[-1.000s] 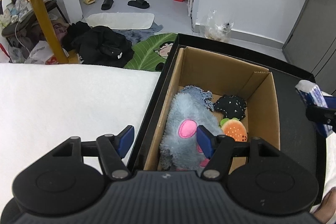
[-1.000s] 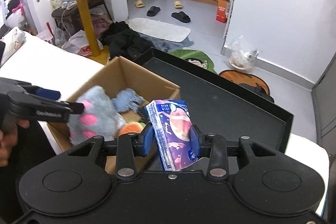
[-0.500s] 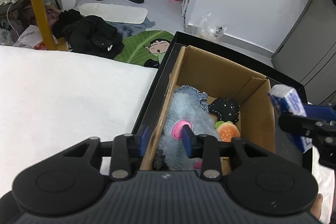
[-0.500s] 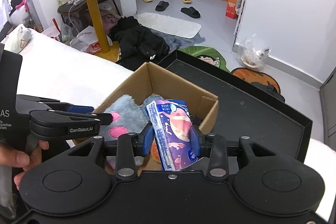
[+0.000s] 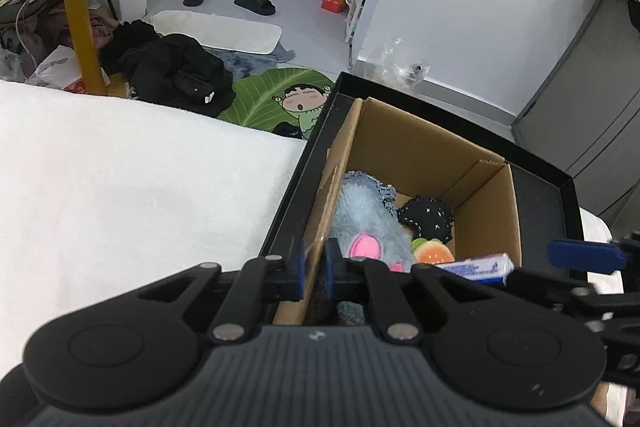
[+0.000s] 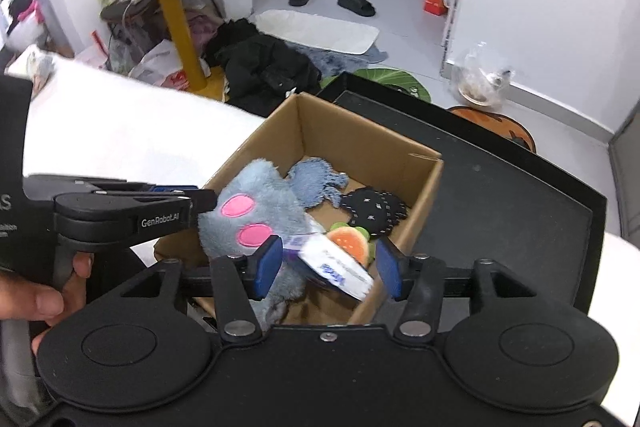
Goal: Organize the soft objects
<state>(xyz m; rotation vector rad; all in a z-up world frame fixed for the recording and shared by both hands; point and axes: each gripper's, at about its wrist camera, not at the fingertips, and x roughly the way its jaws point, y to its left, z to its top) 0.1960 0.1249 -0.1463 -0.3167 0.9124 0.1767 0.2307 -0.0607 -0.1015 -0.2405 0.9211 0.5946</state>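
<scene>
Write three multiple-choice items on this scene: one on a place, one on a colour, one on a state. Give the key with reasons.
1. Where does the black plush lie?
A. On the white bedding
B. Inside the cardboard box
C. On the floor

2. What colour are the patches on the grey-blue plush?
A. Pink
B. Yellow
C. Green

3. What state is the left gripper in?
A. Wide open above the box
B. Shut on a slipper
C. Shut on the box's wall

Key:
1 B: the black plush rests on the box floor, beside the grey-blue plush.
2 A: two pink ovals show on the fur in the right wrist view.
3 C: in the left wrist view the blue pads pinch the brown cardboard wall between them.
</scene>
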